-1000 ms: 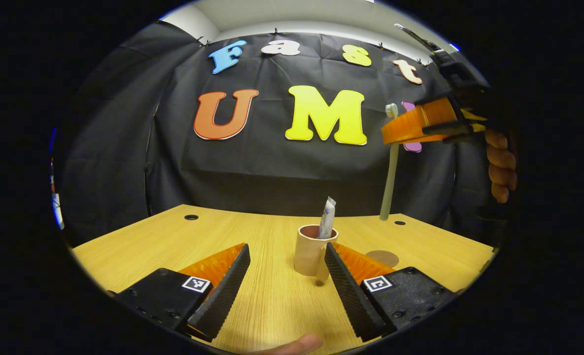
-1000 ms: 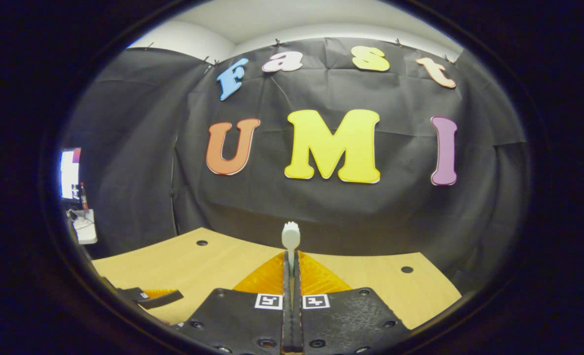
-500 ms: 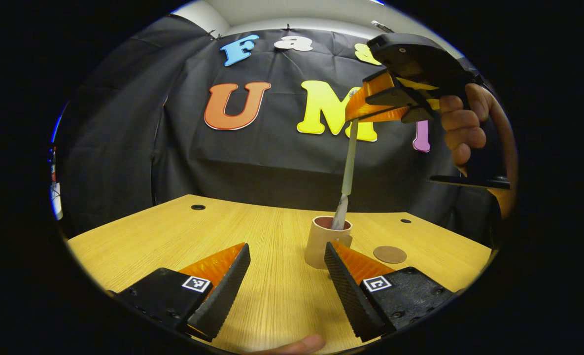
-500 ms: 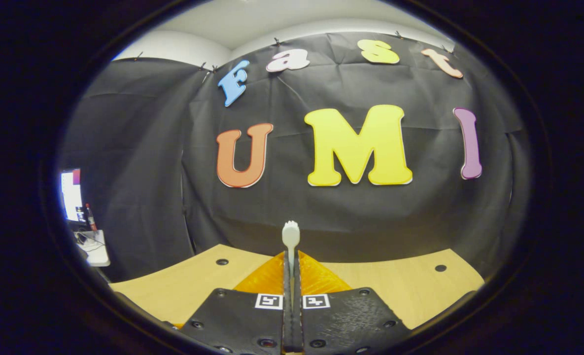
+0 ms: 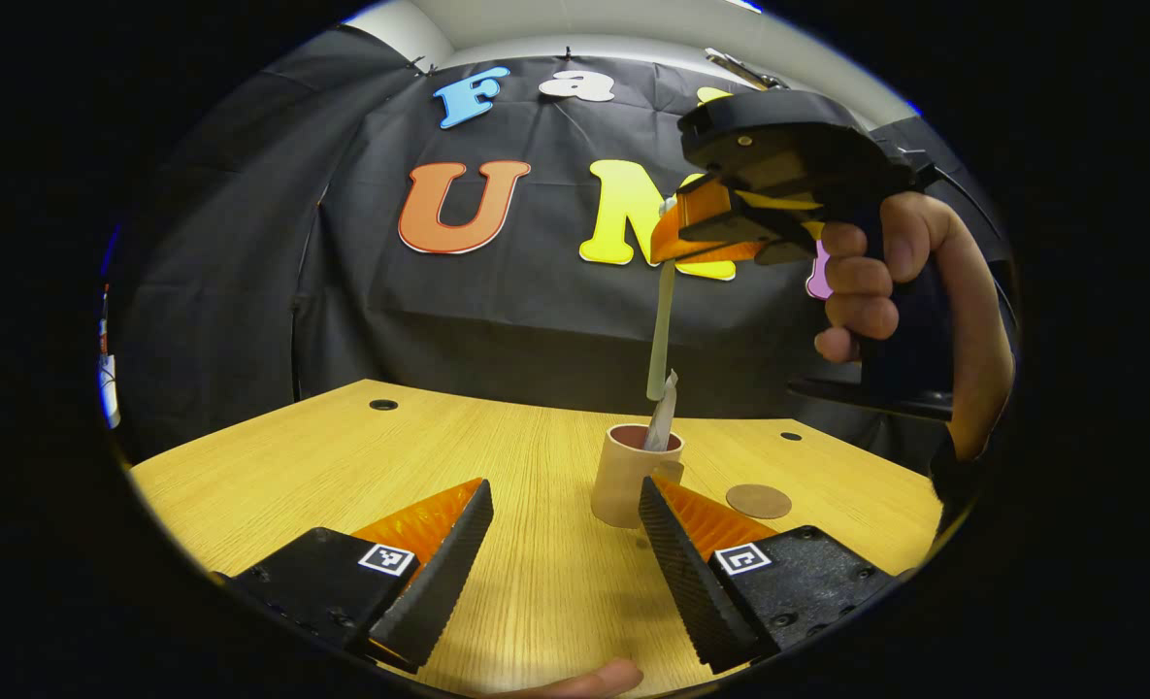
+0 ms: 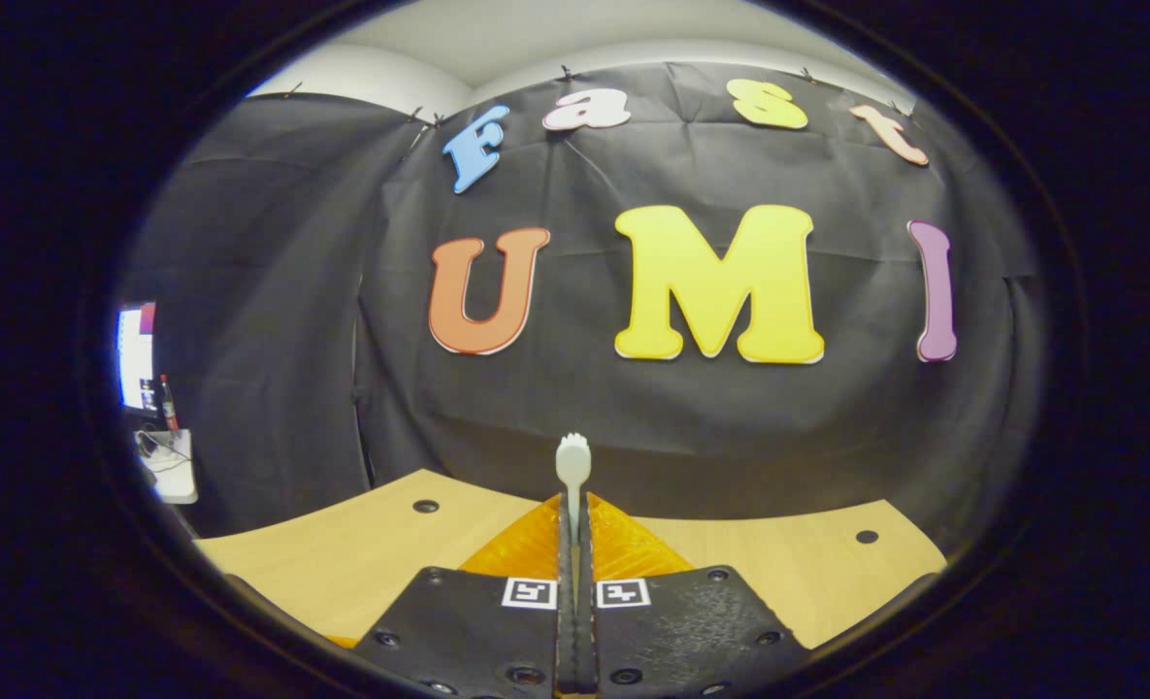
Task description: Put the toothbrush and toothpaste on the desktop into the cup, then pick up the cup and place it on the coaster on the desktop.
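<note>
In the left gripper view, the left gripper (image 5: 560, 544) sits low over the near part of the wooden desk (image 5: 293, 466) with its two fingers spread wide apart and nothing between them. Just beyond its right finger stands the cup (image 5: 626, 476), upright on the desk. The toothpaste (image 5: 662, 424) is inside the cup, and its flat end sticks out above the rim, leaning a little to the right. To the right of the cup, a bit apart from it, the round brown coaster (image 5: 758, 501) lies flat on the desk with nothing on it.

Above the cup, the right gripper (image 5: 667, 238) is held by a hand (image 5: 885, 291) that comes from the right side. Its fingers are clenched on the toothbrush (image 5: 662, 330), which hangs almost straight down. The lower end of the handle is over the cup, next to the top of the toothpaste, and is not yet inside the rim.

In the right gripper view, the fingers of the right gripper (image 6: 575, 544) are pressed together on the toothbrush (image 6: 573, 466), and the brush head stands up above the fingertips. Far behind it is the black cloth wall (image 6: 264, 291).
</note>
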{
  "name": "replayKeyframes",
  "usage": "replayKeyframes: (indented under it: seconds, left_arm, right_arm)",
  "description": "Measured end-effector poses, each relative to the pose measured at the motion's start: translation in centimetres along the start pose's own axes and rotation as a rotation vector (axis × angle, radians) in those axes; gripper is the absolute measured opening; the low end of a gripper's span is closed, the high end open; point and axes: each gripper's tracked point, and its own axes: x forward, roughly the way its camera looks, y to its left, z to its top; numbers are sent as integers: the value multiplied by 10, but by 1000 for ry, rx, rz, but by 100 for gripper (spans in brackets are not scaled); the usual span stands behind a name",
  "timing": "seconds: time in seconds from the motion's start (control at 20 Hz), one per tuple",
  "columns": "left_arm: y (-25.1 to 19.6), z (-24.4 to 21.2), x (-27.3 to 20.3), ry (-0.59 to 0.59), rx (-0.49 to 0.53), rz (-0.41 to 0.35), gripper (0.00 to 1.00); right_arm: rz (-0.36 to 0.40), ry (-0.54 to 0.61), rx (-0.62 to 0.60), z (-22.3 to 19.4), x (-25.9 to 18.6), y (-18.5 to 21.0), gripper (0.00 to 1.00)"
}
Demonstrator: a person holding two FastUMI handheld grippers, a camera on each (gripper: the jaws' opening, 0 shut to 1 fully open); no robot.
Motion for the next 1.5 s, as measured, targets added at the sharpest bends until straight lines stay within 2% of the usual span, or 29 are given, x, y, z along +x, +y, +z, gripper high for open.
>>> replayKeyframes:
  seconds: [0.45, 0.6, 0.7, 0.75, 0.85, 0.9, 0.95, 1.0, 1.15, 1.35, 1.5]
  left_arm:
    - [-1, -6, 2, 15, -8, -8, 96]
    - [-4, -8, 3, 21, -13, -13, 96]
    - [-7, -11, 3, 30, -15, -19, 96]
    - [-9, -12, 3, 32, -11, -21, 96]
    - [-11, -14, 3, 40, -2, -23, 96]
    - [-12, -17, 2, 49, -4, -26, 96]
    - [-13, -18, 2, 53, -8, -30, 96]
    - [-14, -18, 3, 55, -9, -32, 96]
    - [-18, -15, 1, 57, 7, -30, 96]
    - [-27, 3, 5, 30, 80, -30, 96]
    - [-39, 18, 13, 16, 86, -45, 96]
  right_arm:
    - [-19, 108, 8, -53, 22, -24, 1]
    - [3, 140, 23, -60, 20, -24, 2]
    - [1, 142, 11, -63, 18, -27, 14]
    - [-16, 136, -3, -62, 16, -31, 42]
    - [-47, 122, -16, -61, 15, -39, 65]
    - [-52, 124, -20, -62, 14, -40, 68]
    - [-58, 120, -23, -61, 11, -42, 82]
    - [-54, 116, -21, -60, 9, -42, 87]
    - [-86, 106, -6, -56, -2, -53, 95]
    - [-86, 78, -8, -43, -26, -68, 95]
    - [-91, 37, -27, -30, -57, -83, 95]
